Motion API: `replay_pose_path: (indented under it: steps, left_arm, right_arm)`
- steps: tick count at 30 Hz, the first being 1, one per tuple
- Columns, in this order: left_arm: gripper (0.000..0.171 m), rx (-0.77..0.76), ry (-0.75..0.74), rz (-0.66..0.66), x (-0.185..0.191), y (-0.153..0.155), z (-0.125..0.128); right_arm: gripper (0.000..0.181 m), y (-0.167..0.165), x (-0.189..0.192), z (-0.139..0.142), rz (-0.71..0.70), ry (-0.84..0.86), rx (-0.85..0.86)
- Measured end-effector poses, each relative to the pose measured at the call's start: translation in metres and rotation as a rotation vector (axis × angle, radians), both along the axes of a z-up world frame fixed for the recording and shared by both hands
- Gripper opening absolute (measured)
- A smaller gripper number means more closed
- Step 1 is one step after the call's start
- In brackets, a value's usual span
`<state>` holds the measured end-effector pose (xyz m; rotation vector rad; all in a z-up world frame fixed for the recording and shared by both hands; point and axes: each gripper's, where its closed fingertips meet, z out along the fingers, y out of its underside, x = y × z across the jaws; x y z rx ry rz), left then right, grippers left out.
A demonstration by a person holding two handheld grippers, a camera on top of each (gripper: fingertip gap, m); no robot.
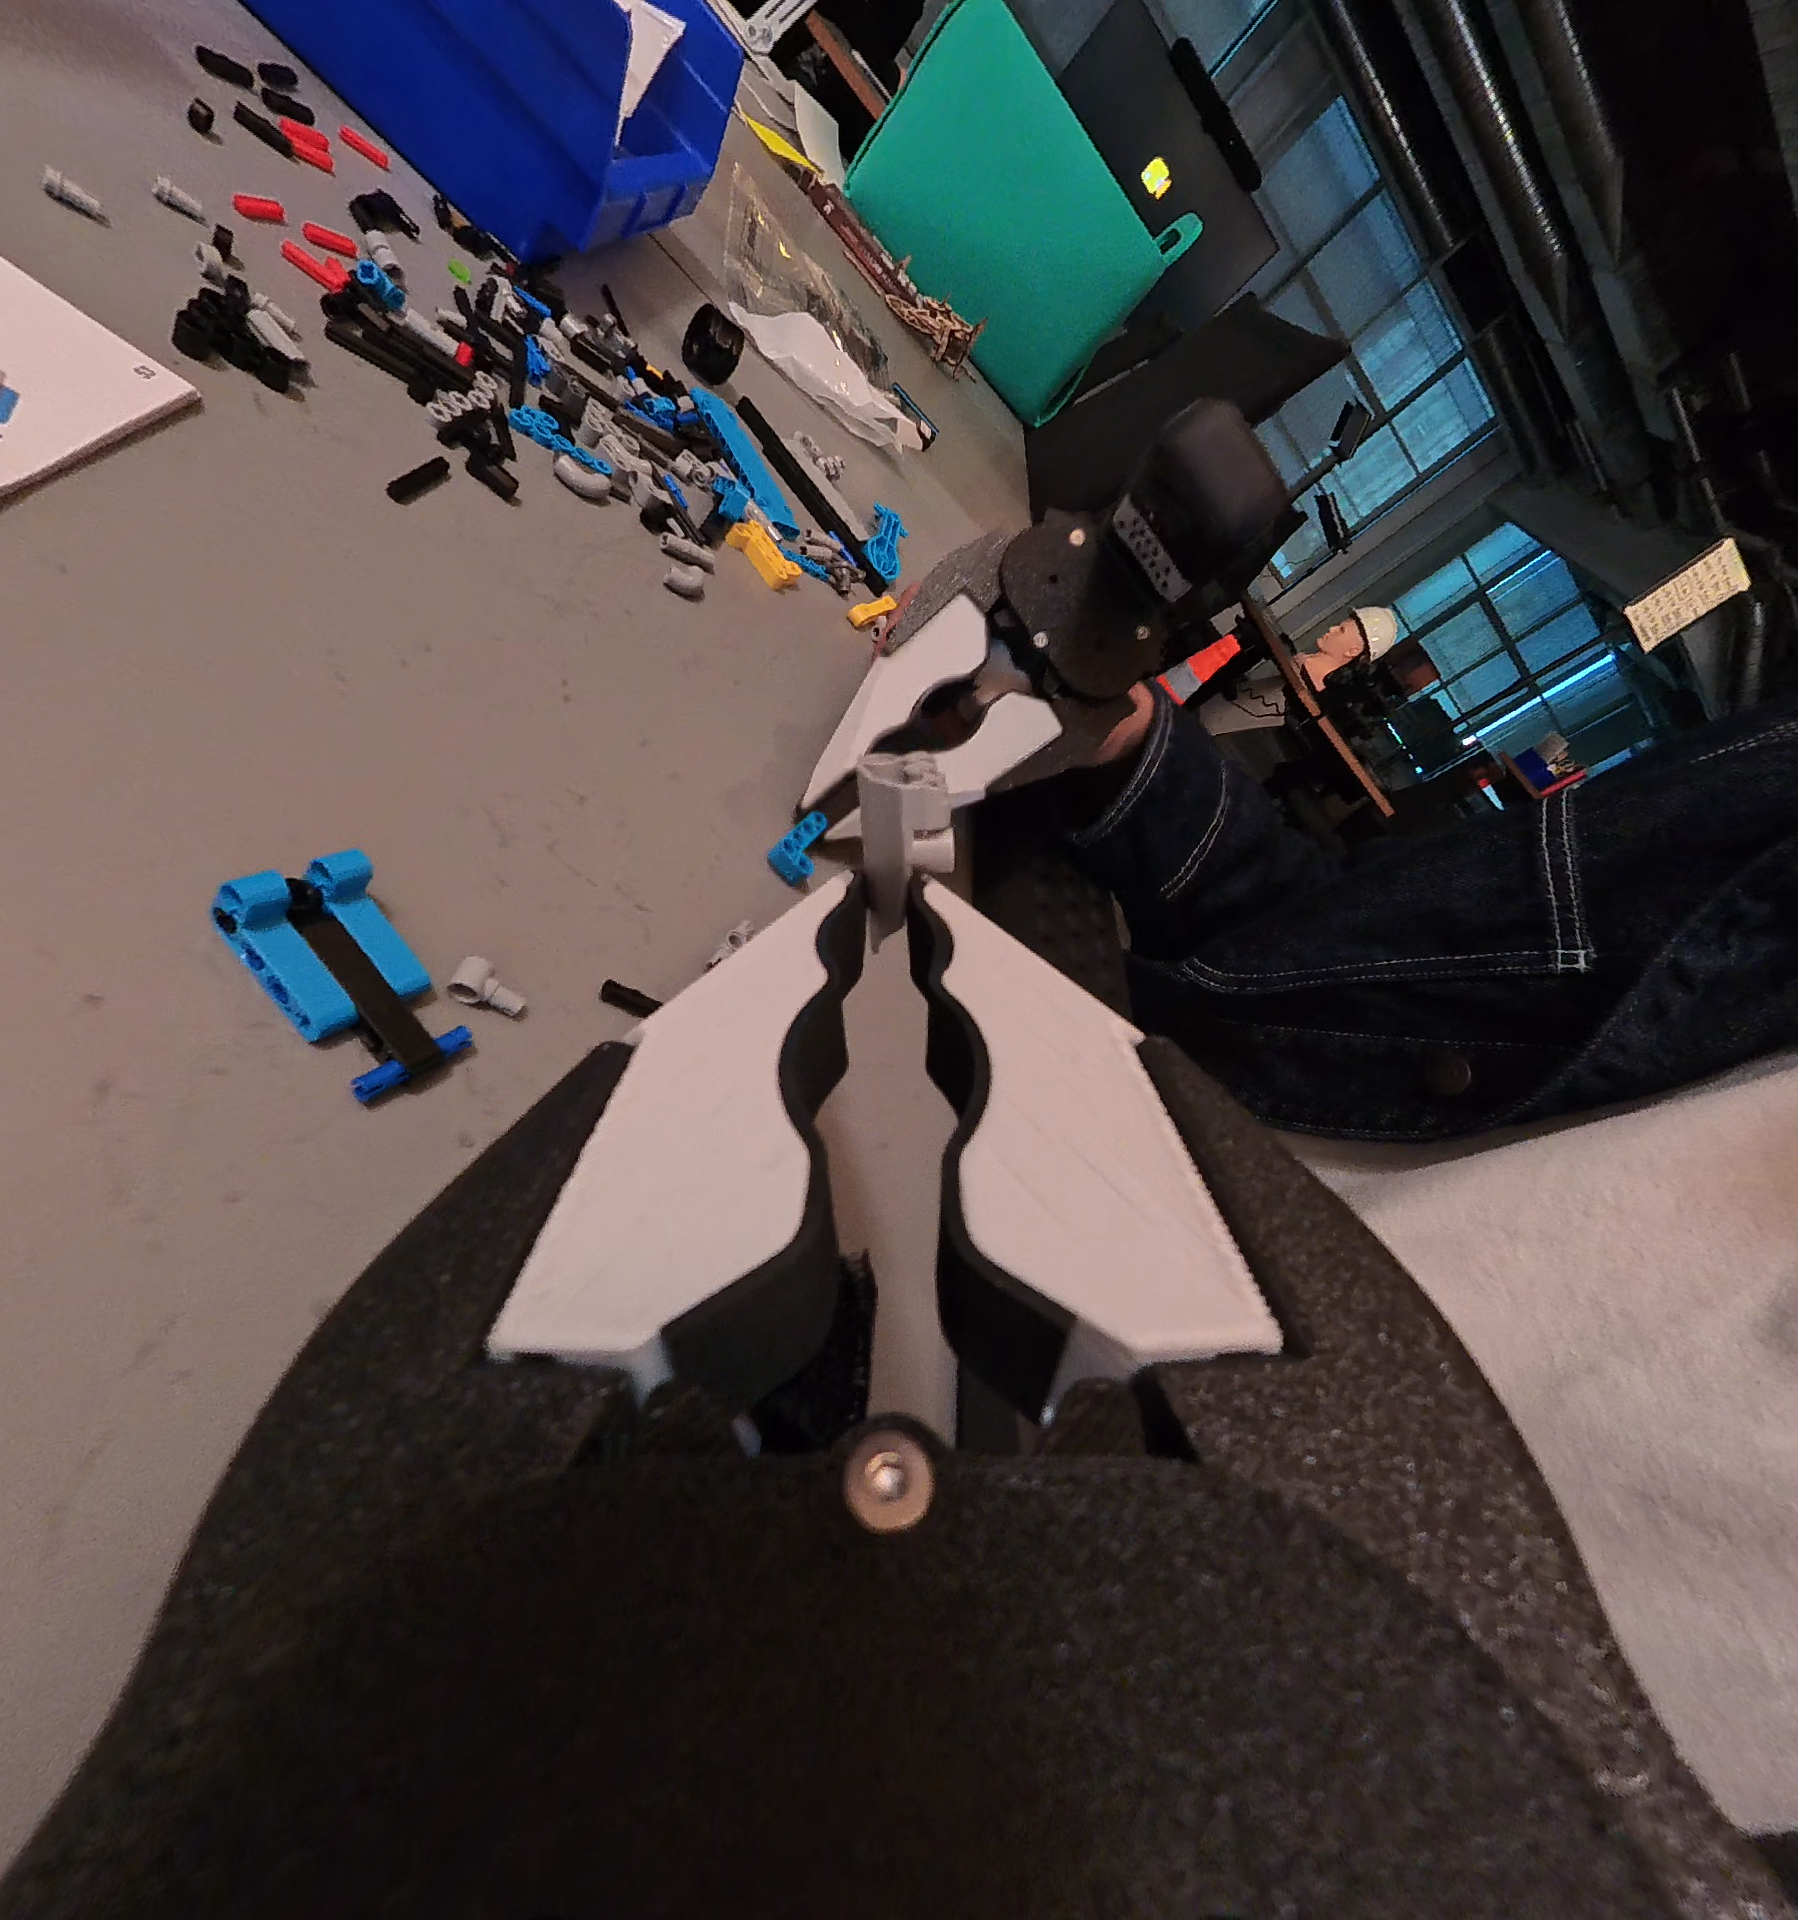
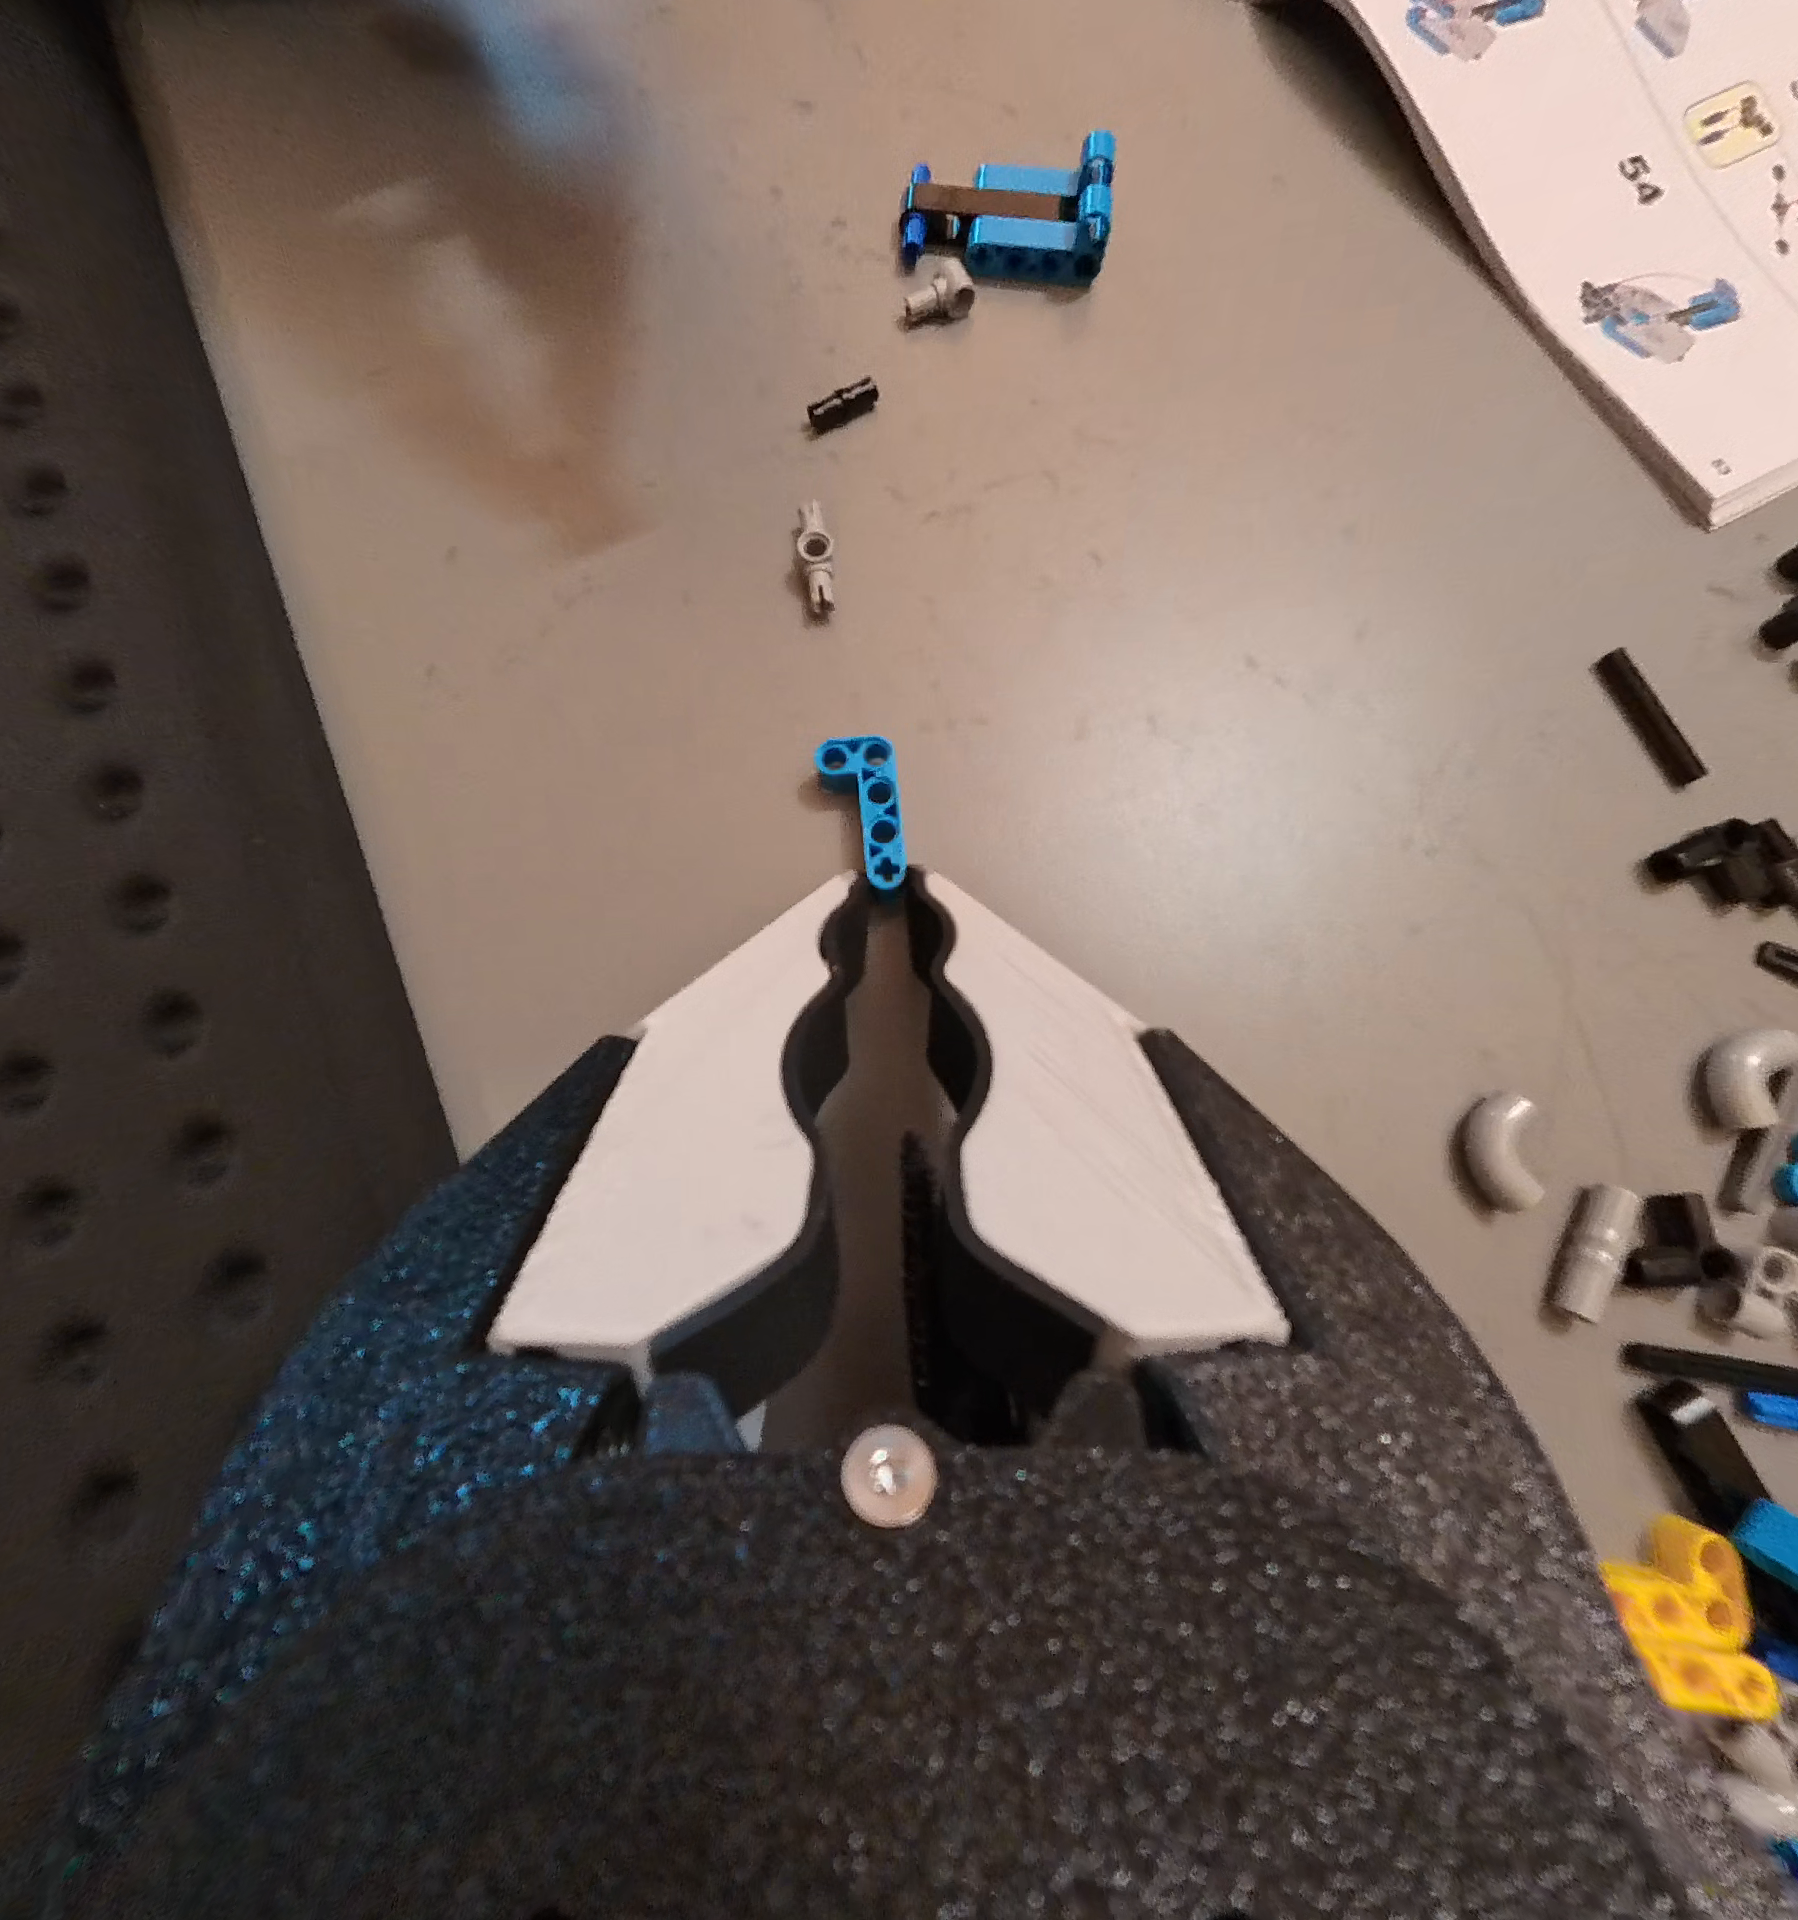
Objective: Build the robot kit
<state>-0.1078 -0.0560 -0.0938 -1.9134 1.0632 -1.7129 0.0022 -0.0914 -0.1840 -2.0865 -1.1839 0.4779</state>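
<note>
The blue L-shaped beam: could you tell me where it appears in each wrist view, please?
Left wrist view: the blue L-shaped beam sits centre frame, at the right gripper fingertips.
Right wrist view: the beam sits just above centre, pinched by its lower end.
Shared landmark: blue and black assembly.

blue bin (image 1: pixel 521 114): 1 | instruction booklet (image 2: pixel 1601 260): 1 | yellow pieces (image 1: pixel 765 553): 2

I see grey matte tabletop (image 1: pixel 583 727), scuffed | dark perforated panel (image 2: pixel 64 831) along its edge | tall gridded windows (image 1: pixel 1394 343) glowing blue at back | ribbed ducts (image 1: pixel 1497 135) overhead | green board (image 1: pixel 988 197) leaning behind table | dim room, warm light on table
</note>
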Motion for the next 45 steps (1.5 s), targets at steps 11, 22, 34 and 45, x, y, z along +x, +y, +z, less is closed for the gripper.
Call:
replay_pose_path:
  steps: [11, 22, 34, 45]
  left_arm:
    - [0.007, 0.012, -0.006, 0.001, -0.001, -0.001, 0.004]
    - [0.007, 0.023, -0.009, 0.007, -0.002, 0.000, 0.006]
    - [0.007, 0.024, -0.013, 0.000, -0.002, -0.003, 0.008]
    - [0.007, 0.018, -0.019, -0.006, -0.002, -0.004, 0.008]
  right_arm:
    - [0.007, -0.011, 0.102, 0.035, 0.060, -0.886, -0.279]
    - [0.007, -0.025, 0.145, 0.031, 0.053, -1.322, -0.623]
    - [0.014, -0.030, 0.144, 0.022, 0.058, -1.319, -0.628]
    - [0.033, -0.026, 0.129, 0.070, 0.027, -0.713, -0.246]
